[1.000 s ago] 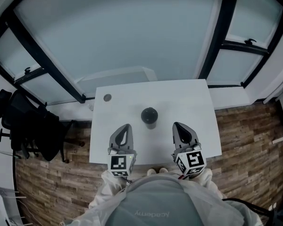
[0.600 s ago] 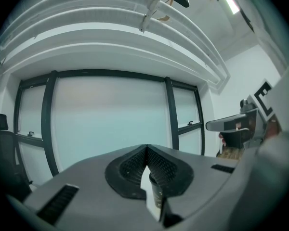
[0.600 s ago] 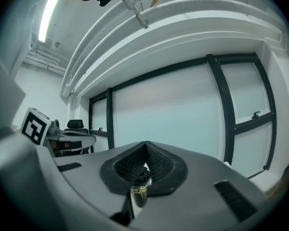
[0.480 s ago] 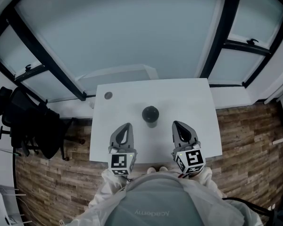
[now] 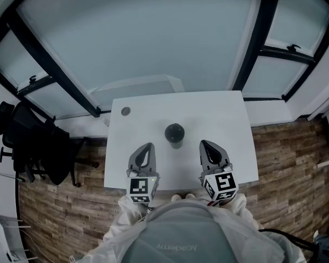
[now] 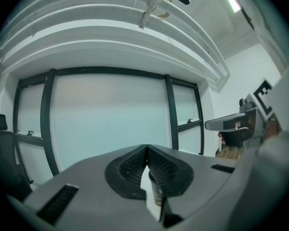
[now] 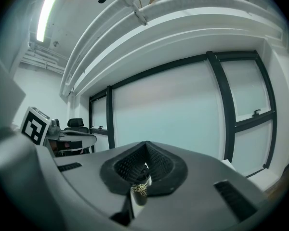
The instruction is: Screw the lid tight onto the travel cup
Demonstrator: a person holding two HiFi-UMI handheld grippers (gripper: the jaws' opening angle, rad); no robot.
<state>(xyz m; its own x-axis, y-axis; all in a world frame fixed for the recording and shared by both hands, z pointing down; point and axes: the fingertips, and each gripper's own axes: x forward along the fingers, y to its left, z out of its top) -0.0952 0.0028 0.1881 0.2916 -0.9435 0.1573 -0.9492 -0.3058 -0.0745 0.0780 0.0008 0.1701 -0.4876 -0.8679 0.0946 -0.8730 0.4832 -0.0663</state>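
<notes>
Nothing has shifted since a second ago. Your left claw (image 5: 147,147) and right claw (image 5: 204,144) stay clenched and empty over the smooth white desk (image 5: 225,119). The dark, round-topped cup (image 5: 174,133) stands mid-desk, just beyond and between them. Their pads (image 6: 133,165) are black and finely ribbed.

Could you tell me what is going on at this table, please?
A person at a white table holds a gripper in each hand. The left gripper and right gripper hover over its near edge, jaws shut and empty. The dark cup stands just beyond, between them, untouched, its lid on top; whether the lid is tight cannot be told.
</notes>
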